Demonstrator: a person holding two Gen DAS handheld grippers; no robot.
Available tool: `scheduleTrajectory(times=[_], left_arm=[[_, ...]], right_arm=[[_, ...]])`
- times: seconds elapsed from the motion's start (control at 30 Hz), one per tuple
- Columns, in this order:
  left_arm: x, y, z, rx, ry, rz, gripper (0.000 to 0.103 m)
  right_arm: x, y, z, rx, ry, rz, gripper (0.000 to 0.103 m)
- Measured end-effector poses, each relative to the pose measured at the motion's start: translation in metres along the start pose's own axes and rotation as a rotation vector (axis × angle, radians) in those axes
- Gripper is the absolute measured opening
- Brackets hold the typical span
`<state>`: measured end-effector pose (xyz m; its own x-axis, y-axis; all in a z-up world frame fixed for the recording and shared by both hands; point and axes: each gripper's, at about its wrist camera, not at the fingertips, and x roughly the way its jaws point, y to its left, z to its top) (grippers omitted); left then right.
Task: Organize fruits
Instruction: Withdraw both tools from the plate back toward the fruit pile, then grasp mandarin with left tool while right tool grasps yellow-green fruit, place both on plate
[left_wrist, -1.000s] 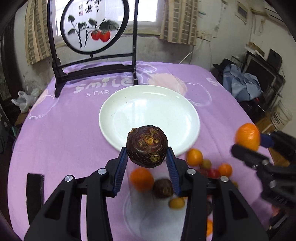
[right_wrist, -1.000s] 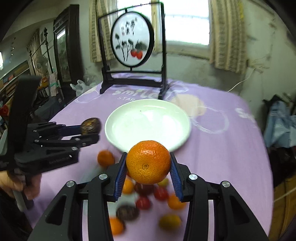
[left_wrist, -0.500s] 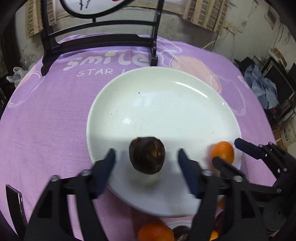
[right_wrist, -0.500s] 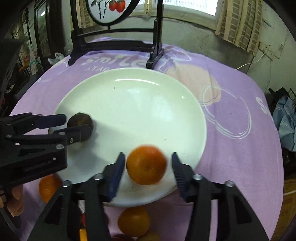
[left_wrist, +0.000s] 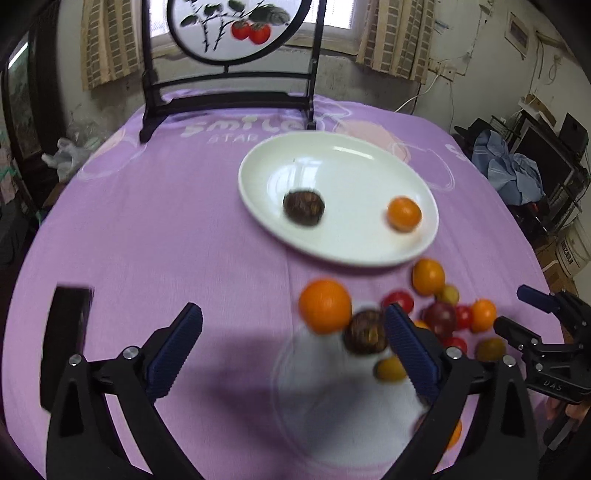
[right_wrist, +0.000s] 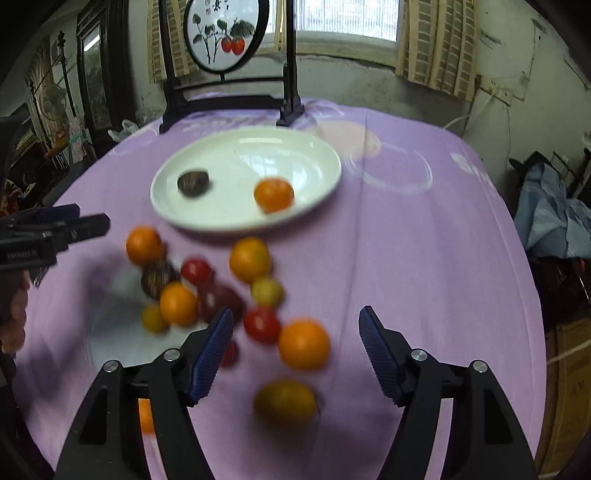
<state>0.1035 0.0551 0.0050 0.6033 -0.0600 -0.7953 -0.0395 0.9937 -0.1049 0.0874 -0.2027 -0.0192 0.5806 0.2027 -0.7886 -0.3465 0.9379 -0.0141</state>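
Observation:
A white plate (left_wrist: 354, 162) (right_wrist: 314, 155) on the purple tablecloth holds a dark brown fruit (left_wrist: 303, 208) (right_wrist: 193, 182) and an orange (left_wrist: 404, 213) (right_wrist: 273, 194). A pile of oranges, red tomatoes, yellow fruits and a second dark fruit (left_wrist: 365, 331) lies on the cloth in front of the plate. My left gripper (left_wrist: 291, 343) is back over the cloth with its jaws still opening and nothing between them; a big orange (left_wrist: 325, 306) lies just past its right finger. My right gripper (right_wrist: 295, 349) is also opening over the pile, an orange (right_wrist: 303, 344) below the gap, untouched.
A black stand with a round painted screen (left_wrist: 229, 29) (right_wrist: 221, 37) rises at the table's far side. A black block (left_wrist: 66, 339) sits at the near left. Clothes and boxes crowd the room's right side. A hand (right_wrist: 14, 314) holds the left gripper's handle.
Both grippers let go of their fruits on the plate, opened wide and pulled back toward the pile. The dark fruit and the orange stay on the plate.

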Motion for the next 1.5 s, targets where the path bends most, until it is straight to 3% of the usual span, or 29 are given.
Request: scheduleTrajectory(times=[0.17,0.37,0.7,0.93,1.0,1.03,1.07,1.13,1.2,1.5], left_arm=[[-0.006,0.001,-0.046,-0.025,0.054,-0.046,0.097],[-0.011,-0.020,-0.081,0.022,0.083,-0.088,0.097],[-0.017,-0.069,-0.097,0.120,0.125,-0.163,0.097],[0.013,-0.095,-0.103,0.161,0.200,-0.125,0.097],[0.019,-0.105,-0.104,0.196,0.188,-0.095,0.096],[0.020,-0.109,-0.104,0.215,0.172,-0.088,0.088],[0.021,-0.112,-0.104,0.234,0.157,-0.085,0.069],[0.017,-0.115,-0.101,0.249,0.139,-0.138,0.044],[0.015,-0.107,-0.098,0.206,0.149,-0.155,0.043],[0.004,-0.082,-0.103,0.200,0.135,-0.149,0.043]], right_arm=[[-0.008,-0.002,-0.044,0.042,0.024,-0.008,0.072],[0.003,0.006,-0.073,0.038,0.085,-0.033,0.072],[0.003,0.006,-0.078,0.071,0.056,-0.036,0.078],[0.000,0.002,-0.082,0.071,0.054,-0.024,0.079],[-0.002,0.001,-0.082,0.076,0.053,-0.024,0.080],[-0.002,0.000,-0.083,0.077,0.053,-0.024,0.080],[-0.003,-0.001,-0.083,0.077,0.053,-0.024,0.080],[-0.004,-0.002,-0.083,0.076,0.055,-0.028,0.080],[-0.004,-0.003,-0.082,0.071,0.057,-0.031,0.080],[0.018,0.004,-0.053,0.062,0.069,-0.035,0.080]])
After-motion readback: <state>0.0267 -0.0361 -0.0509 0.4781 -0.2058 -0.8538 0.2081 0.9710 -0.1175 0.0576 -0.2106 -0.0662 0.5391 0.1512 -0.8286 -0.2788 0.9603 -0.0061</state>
